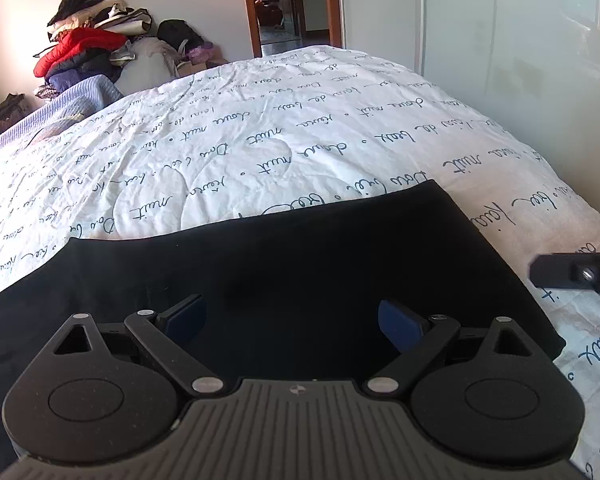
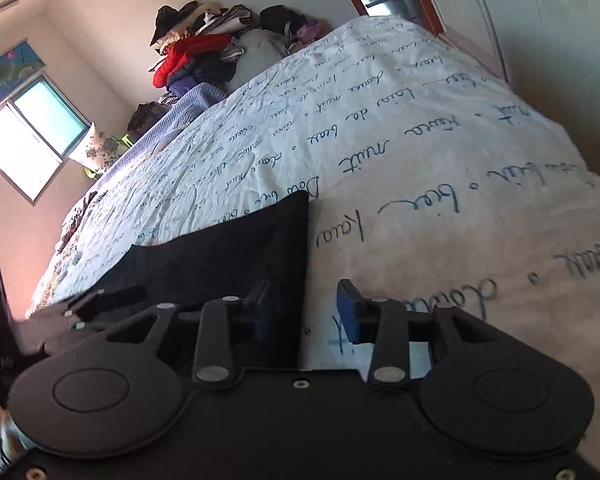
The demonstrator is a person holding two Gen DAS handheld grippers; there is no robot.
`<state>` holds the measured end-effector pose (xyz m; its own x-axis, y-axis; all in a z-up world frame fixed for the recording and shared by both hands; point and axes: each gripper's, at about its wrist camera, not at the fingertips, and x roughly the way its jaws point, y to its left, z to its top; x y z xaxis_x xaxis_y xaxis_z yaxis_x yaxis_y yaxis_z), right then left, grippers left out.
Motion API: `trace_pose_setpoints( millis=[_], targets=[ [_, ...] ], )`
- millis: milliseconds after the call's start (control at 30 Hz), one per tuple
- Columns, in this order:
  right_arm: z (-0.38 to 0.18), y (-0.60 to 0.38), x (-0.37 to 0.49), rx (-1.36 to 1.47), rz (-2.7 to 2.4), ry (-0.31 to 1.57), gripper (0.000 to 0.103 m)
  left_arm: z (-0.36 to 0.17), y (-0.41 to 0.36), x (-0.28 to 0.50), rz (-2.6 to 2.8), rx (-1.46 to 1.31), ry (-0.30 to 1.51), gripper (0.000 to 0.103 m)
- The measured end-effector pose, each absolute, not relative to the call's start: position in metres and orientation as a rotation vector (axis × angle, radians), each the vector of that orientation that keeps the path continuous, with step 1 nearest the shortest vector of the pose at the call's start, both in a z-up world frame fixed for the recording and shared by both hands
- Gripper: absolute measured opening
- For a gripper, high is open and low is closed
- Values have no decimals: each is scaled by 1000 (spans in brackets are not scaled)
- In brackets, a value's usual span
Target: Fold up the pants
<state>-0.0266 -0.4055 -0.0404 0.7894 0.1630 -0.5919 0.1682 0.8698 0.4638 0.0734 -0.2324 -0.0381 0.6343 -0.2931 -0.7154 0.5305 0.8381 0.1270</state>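
Black pants [image 1: 284, 264] lie flat as a folded rectangle on the white bedspread with blue script [image 1: 300, 136]. My left gripper [image 1: 292, 322] hovers over their near part, open and empty. In the right wrist view the pants [image 2: 236, 256] show at the left, their right edge running between my fingers. My right gripper [image 2: 306, 314] is open and empty over that edge. One of its fingers [image 1: 576, 274] pokes in at the right of the left wrist view. The left gripper's body [image 2: 60, 320] shows at the left of the right wrist view.
A pile of clothes with a red jacket [image 1: 84, 48] stands against the far wall. A blue-purple blanket [image 1: 60, 108] lies at the bed's far left. An open doorway [image 1: 288, 0] is at the back, a white wardrobe [image 1: 500, 20] on the right, a window [image 2: 24, 132] on the left.
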Motion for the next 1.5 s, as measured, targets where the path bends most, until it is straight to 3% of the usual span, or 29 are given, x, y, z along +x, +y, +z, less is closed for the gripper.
trace_pose_setpoints(
  millis=[33, 167, 533, 800, 867, 967, 1067, 1333, 1500],
  targets=[
    [-37, -390, -38, 421, -19, 648, 55, -38, -233, 74, -478, 339, 751, 95],
    [-34, -337, -63, 88, -79, 593, 56, -38, -235, 75, -479, 334, 755, 95],
    [-50, -300, -50, -100, -125, 603, 56, -36, -243, 73, -477, 352, 741, 95],
    [-69, -250, -44, -578, -361, 526, 60, -36, -250, 70, -488, 378, 732, 95],
    [-81, -236, -43, -700, -361, 534, 53, -38, -253, 69, -493, 389, 735, 95],
    [-91, -240, -38, -714, -351, 618, 19, -38, -254, 68, -493, 400, 731, 95],
    [-87, -247, -43, -662, -320, 647, 4, -39, -252, 67, -499, 397, 729, 96],
    [-85, -255, -43, -664, -328, 677, 3, -41, -247, 74, -490, 378, 748, 98],
    [-51, -271, -53, -575, -182, 747, 13, -36, -239, 71, -491, 390, 719, 98]
  ],
)
